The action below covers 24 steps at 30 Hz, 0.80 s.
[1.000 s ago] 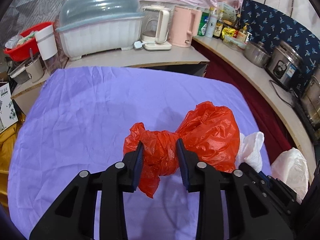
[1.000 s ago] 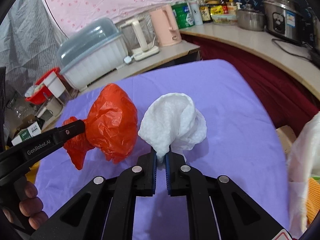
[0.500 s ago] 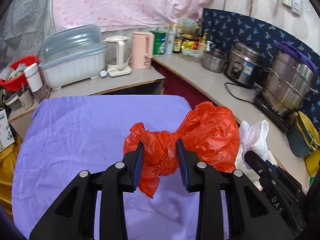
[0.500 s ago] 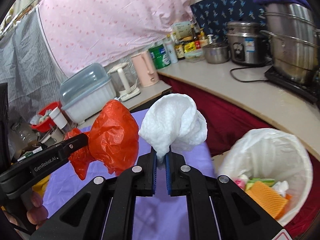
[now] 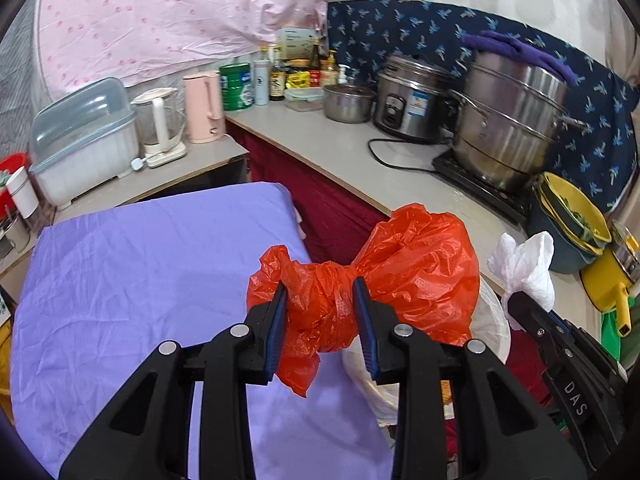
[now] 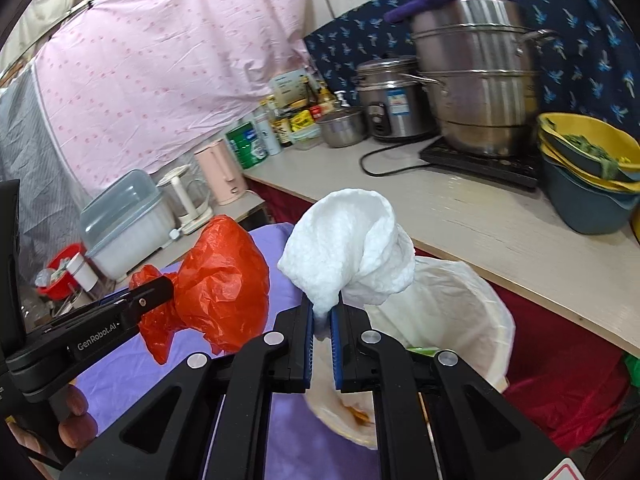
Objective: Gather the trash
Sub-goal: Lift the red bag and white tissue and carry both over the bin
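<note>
My left gripper (image 5: 322, 300) is shut on a crumpled red plastic bag (image 5: 404, 276) and holds it in the air past the table's right edge. The bag also shows in the right wrist view (image 6: 222, 276). My right gripper (image 6: 322, 318) is shut on a wad of white paper towel (image 6: 352, 248), held just above a bin lined with a white bag (image 6: 460, 312). The towel shows at the right of the left wrist view (image 5: 528, 264). The bin (image 5: 494, 320) sits mostly hidden behind the red bag there.
A purple-covered table (image 5: 140, 272) lies to the left. A beige counter (image 6: 500, 220) runs behind the bin with a steel steamer pot (image 6: 476, 72), a rice cooker (image 5: 408, 96) and stacked yellow and blue bowls (image 6: 588, 176). Kettles and a dish box (image 5: 84, 140) stand far left.
Both grippers swung to the right with their loads, from over the purple table to over the bin. The bin's opening now lies right under the paper towel.
</note>
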Available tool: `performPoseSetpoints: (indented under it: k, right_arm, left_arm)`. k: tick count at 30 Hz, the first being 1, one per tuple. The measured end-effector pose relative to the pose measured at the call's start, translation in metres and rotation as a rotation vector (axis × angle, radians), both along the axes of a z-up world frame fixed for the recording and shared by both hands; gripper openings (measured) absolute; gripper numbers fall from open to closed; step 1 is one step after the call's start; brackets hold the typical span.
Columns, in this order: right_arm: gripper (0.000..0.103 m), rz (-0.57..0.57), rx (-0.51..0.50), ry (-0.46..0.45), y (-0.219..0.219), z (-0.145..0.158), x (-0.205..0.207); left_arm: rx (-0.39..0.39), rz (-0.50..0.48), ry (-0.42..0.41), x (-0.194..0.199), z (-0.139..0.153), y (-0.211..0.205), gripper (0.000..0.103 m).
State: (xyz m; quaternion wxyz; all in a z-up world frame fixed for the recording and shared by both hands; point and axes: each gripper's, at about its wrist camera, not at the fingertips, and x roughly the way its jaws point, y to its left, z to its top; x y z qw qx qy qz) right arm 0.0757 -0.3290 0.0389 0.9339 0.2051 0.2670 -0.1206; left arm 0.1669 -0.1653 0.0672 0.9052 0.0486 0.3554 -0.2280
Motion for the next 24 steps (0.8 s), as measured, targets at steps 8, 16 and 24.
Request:
performPoseSetpoints:
  k: [8, 16, 24]
  right_arm:
    - [0.008, -0.059, 0.032, 0.040, -0.032, -0.025, -0.016]
    - [0.009, -0.076, 0.053, 0.064, -0.046, -0.043, -0.014]
    - [0.020, -0.079, 0.053, 0.072, -0.051, -0.051, -0.004]
  left_arm:
    - [0.045, -0.063, 0.032, -0.008, -0.023, -0.045, 0.031]
    - [0.090, -0.101, 0.061, -0.005, -0.048, -0.074, 0.032]
    - [0.118, -0.102, 0.064, 0.001, -0.066, -0.086, 0.047]
